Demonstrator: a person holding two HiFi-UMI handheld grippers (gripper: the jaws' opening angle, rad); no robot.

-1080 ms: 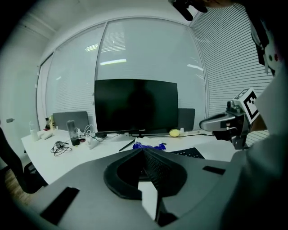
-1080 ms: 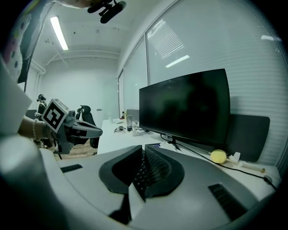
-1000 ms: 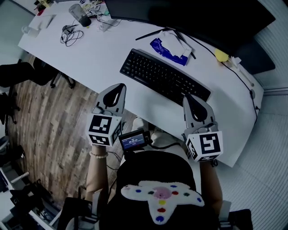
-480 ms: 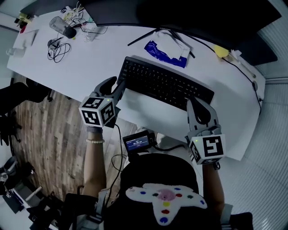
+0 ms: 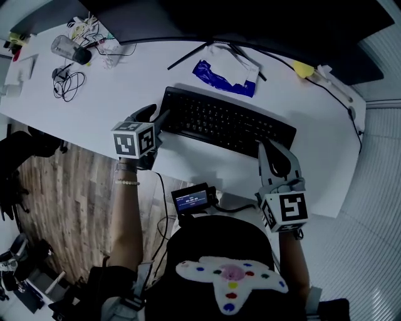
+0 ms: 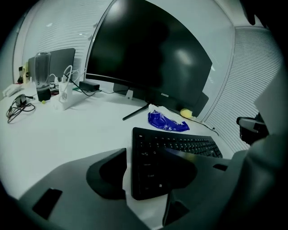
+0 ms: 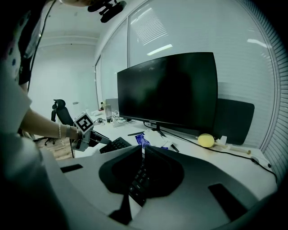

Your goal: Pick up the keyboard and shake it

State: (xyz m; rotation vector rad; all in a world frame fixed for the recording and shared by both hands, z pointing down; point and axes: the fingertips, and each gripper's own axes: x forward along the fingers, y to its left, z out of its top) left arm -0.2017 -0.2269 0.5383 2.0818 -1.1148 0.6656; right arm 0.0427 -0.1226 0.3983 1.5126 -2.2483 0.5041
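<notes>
The black keyboard lies flat on the white desk. My left gripper is at its left end with the jaws opening. In the left gripper view the keyboard has its left end between the jaws of that gripper, with a gap showing on the left side, so nothing is gripped. My right gripper is shut and empty, its tips at the keyboard's front edge near the right end. In the right gripper view the shut tips of this gripper stand above the keys.
A large dark monitor stands behind the keyboard. A blue packet on white paper and a yellow object lie between them. Cables and a tumbler sit at the desk's far left. A small screen device hangs near my chest.
My left gripper moved forward from the desk's edge to the keyboard's left end and its jaws opened around it. My right gripper edged up to the keyboard's front edge, still shut.
</notes>
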